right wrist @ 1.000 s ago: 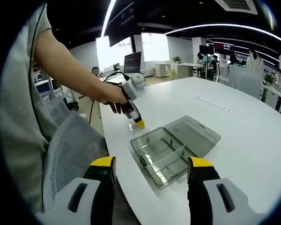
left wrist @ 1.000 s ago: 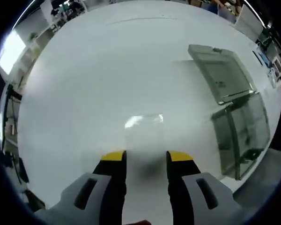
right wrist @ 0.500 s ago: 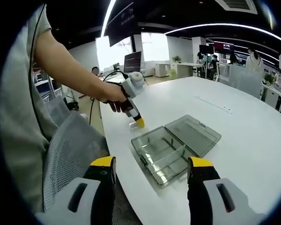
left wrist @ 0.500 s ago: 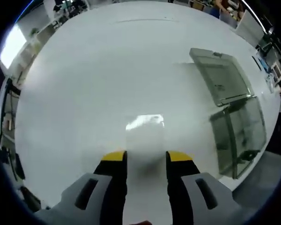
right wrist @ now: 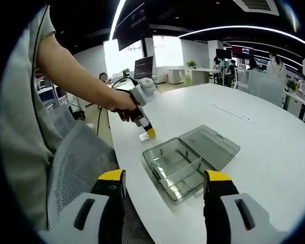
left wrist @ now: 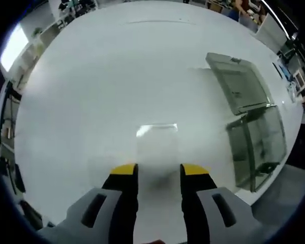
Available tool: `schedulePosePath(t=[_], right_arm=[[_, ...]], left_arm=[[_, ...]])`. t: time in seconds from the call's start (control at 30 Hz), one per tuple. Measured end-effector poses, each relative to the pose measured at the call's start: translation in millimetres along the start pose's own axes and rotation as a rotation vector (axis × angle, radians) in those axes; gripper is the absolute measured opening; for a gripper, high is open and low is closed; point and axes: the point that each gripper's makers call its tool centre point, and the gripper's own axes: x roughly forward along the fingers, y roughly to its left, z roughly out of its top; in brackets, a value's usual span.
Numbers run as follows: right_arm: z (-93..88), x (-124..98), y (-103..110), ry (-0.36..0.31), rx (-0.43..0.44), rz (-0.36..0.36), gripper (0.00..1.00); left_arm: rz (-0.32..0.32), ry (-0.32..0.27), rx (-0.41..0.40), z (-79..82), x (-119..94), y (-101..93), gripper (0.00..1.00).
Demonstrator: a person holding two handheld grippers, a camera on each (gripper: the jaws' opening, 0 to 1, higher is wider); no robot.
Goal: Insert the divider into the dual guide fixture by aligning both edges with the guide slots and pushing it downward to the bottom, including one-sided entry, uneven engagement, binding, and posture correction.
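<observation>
Lifted slightly since before, left gripper (left wrist: 157,170) pinches clear divider (left wrist: 156,147) above white table (left wrist: 91,76), fixture box (left wrist: 256,145) at 3 o'clock; right gripper (right wrist: 162,185) open, empty; insertion pending.

No legible text, label, brand or number anywhere — distant monitors and signs too blurred.

Your left gripper (left wrist: 159,172) has grey moulded jaw bodies with dark oval recesses, black inner faces and yellow tips. Your right gripper (right wrist: 164,179) is built the same way. You wear a light grey short-sleeved shirt (right wrist: 23,96), and a black cable (right wrist: 102,114) trails from the left gripper's white housing.
</observation>
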Motion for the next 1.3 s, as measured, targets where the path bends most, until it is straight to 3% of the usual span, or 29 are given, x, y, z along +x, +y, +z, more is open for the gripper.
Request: schedulePosePath(t=[0.7, 1.3], right_arm=[[2.8, -2.6, -0.6, -0.005, 0.005, 0.002, 0.59], [6.7, -6.3, -3.2, -0.028, 0.077, 0.018, 0.58]], left_arm=[[-0.092, -0.042, -0.055, -4.6, -14.6, -5.4, 0.30], [-0.273, -0.134, -0.097, 2.8, -45.7, -45.5, 0.30]])
